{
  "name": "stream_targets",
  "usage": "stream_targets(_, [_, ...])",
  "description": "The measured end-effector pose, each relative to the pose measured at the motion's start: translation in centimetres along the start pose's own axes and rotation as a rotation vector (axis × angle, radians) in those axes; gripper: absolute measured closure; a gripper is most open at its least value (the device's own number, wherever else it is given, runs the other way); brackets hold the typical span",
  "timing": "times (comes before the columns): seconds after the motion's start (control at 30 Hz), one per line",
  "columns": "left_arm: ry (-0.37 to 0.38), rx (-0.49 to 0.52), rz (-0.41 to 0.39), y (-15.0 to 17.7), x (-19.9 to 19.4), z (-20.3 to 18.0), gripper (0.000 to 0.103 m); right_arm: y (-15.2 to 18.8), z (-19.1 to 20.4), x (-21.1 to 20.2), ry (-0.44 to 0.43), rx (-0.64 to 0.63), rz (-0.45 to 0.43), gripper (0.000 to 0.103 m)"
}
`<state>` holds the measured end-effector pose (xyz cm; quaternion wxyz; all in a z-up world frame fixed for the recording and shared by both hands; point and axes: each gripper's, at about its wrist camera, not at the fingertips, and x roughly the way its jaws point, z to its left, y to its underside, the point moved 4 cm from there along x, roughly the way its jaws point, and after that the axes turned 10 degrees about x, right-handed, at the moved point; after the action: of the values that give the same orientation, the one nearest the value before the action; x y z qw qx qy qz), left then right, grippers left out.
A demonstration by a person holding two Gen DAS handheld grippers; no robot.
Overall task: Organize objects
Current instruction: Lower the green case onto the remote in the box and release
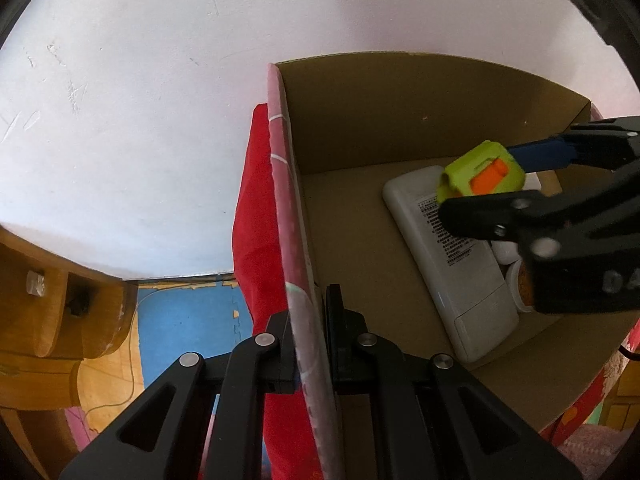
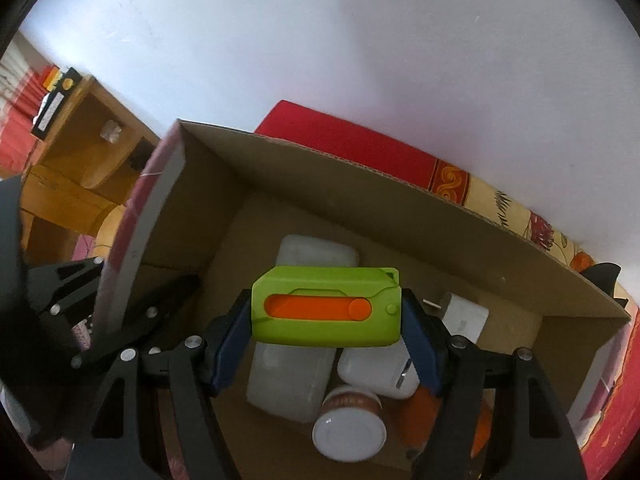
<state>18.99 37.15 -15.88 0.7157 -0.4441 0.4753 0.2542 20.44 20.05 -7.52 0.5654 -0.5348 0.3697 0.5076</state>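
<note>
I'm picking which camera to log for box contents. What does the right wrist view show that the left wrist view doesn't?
Only the right wrist view shows the white charger and the jar's white lid in full.

Only the left wrist view shows the left gripper shut on the box wall, and the printed label on the white case.

Both show the cardboard box, and the green cutter held over it in the right gripper.
</note>
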Motion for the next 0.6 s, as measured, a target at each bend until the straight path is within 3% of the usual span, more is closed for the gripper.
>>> stream_targets(0.6, [0.011, 0.014, -0.005, 0.1, -0.1, 0.1, 0.094, -0.5, -0.9, 2.7, 0.039, 0.049, 0.063, 0.032])
